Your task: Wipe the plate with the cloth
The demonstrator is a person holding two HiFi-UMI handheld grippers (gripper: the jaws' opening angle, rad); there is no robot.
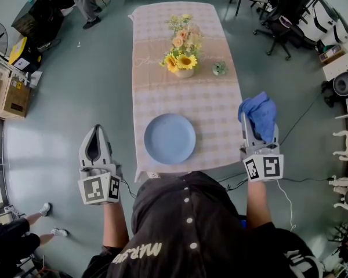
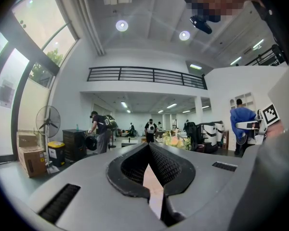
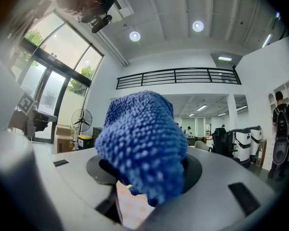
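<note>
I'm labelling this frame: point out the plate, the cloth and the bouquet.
plate (image 1: pixel 170 138): head view, centre of its face.
cloth (image 3: pixel 142 143): right gripper view, middle of the bunch.
bouquet (image 1: pixel 185 61): head view, a yellow sunflower bloom.

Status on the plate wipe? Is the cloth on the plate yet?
Done: the cloth is picked up and clamped in the right gripper.
In hand: that gripper is held at the right edge of the table, with the cloth clear of the plate. The left gripper is shut and empty, off the table's left side.
Left: the whole wipe. Nothing touches the plate yet.
</note>
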